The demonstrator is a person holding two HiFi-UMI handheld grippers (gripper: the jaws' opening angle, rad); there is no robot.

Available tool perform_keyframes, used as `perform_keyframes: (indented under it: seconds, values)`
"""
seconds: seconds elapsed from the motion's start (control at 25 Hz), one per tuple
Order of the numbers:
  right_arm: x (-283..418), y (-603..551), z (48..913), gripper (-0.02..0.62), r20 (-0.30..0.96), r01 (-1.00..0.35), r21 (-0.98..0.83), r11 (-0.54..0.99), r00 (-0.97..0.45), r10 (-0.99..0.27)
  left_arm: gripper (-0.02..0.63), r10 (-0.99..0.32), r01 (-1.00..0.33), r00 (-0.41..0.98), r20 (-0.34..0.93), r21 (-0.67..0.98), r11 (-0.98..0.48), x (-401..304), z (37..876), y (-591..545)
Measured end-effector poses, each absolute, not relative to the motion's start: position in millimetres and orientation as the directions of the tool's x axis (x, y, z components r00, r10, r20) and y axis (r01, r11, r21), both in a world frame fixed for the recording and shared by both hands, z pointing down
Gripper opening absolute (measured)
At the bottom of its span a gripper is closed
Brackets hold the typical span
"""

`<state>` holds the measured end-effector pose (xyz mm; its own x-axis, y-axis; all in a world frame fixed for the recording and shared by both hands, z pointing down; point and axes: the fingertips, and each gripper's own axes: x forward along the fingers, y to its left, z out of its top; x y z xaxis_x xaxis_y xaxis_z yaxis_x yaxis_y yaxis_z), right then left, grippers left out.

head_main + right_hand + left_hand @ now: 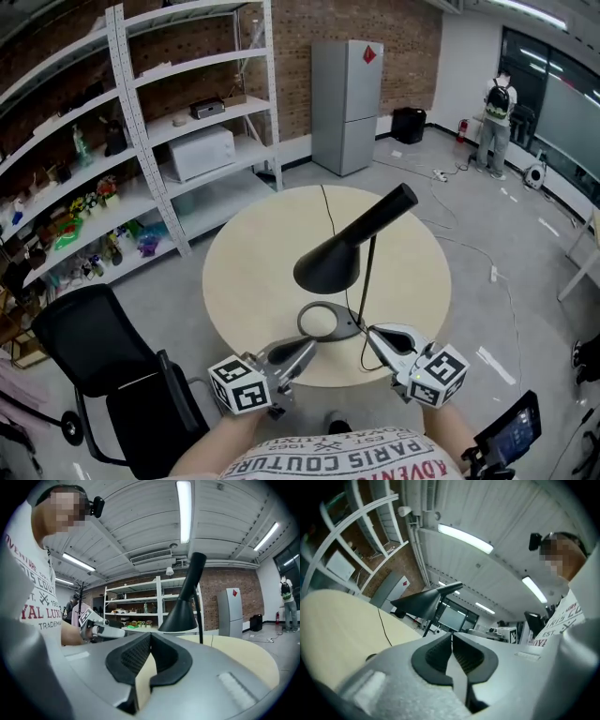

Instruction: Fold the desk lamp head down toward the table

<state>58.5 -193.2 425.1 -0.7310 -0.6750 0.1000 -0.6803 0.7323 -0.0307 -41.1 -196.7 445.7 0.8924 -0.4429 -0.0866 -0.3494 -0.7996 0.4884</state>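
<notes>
A black desk lamp stands on the round beige table (246,272). Its cone head (342,251) is tilted, shade low at the left and neck up at the right, on a thin stem (368,279) above a round base (322,322). At the table's near edge, my left gripper (307,347) points at the base from the left, jaws together and empty. My right gripper (371,334) lies just right of the base by the stem's foot, also shut and empty. The left gripper (451,637) sees the lamp head (423,601) ahead. From the right gripper (150,635), the lamp head (184,609) rises close in front.
The lamp's cord (329,217) runs over the table's far edge. A black office chair (103,349) stands near left. White shelving (141,141) lines the left wall, and a grey fridge (347,103) is at the back. A person (497,112) stands far right.
</notes>
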Motion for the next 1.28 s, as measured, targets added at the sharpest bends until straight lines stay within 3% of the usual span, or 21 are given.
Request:
perform_keyframes:
  seconds: [0.04, 0.16, 0.64, 1.28]
  values:
    - [53, -178, 424, 0.002, 0.105, -0.668, -0.032, 0.743, -0.742, -0.662, -0.002, -0.432, -0.367, 0.9, -0.049, 0.448, -0.815, -38, 444, -184]
    - [38, -137, 419, 0.003, 0.11, -0.636, -0.041, 0.771, -0.77, -0.629, 0.0, -0.397, -0.379, 0.918, 0.021, 0.349, -0.857, -29, 432, -147]
    - [18, -61, 414, 0.003, 0.14, -0.542, -0.065, 0.838, -0.836, -0.53, 0.0, -0.409, -0.418, 0.908, 0.088, 0.152, -0.895, -14, 402, -74]
    - [68, -28, 386, 0.003, 0.117, -0.503, -0.057, 0.863, -0.861, -0.494, 0.0, -0.447, -0.455, 0.891, 0.082, 0.17, -0.874, 38, 376, -34]
